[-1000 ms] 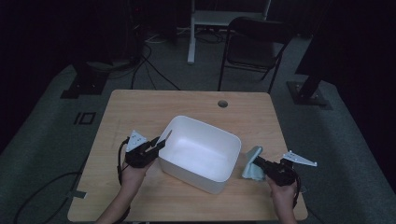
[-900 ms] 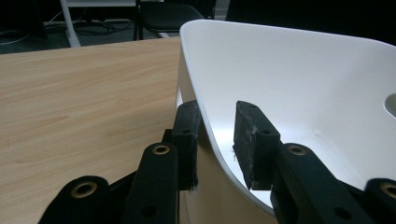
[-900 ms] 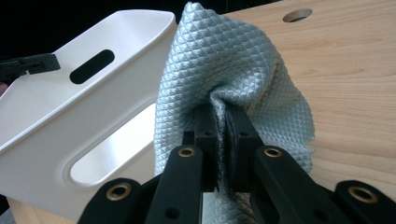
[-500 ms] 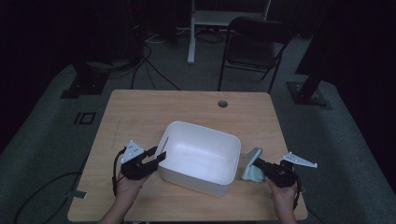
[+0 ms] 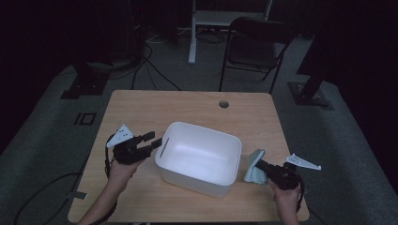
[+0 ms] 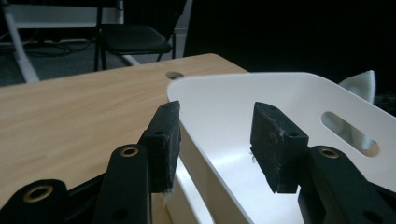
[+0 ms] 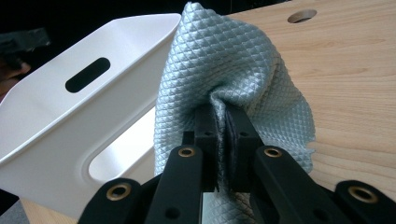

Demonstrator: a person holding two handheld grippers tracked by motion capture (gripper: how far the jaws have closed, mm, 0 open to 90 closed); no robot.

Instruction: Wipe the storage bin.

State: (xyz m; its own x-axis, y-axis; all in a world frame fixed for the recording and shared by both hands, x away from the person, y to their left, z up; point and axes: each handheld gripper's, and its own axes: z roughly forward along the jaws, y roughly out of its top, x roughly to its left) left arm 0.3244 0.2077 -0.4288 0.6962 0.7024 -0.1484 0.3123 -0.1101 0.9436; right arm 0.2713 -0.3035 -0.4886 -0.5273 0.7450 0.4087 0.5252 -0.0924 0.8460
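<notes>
A white plastic tub [image 5: 187,180] stands on the wooden table [image 5: 141,108]. My left gripper [image 5: 157,140] sits at its left end. In the left gripper view the left gripper [image 6: 217,112] straddles the tub's rim [image 6: 187,88], its pads apart from the wall. Its jaws have just been opening, with the rim between them. My right gripper [image 5: 261,164] is right of the tub, shut on a pale blue quilted cloth [image 5: 253,171]. In the right gripper view the right gripper [image 7: 222,112] pinches a fold of the cloth [image 7: 233,65], lifted beside the tub [image 7: 60,116].
A round cable hole [image 5: 224,104] pierces the table near its far edge. A dark chair [image 5: 256,47] and a white stand [image 5: 195,33] are beyond the table. Cables [image 5: 155,70] run over the floor at the left.
The tub has turned a little on the table. The left jaws stand wider than before, and the left hand has shifted slightly. The right hand and cloth have kept still.
</notes>
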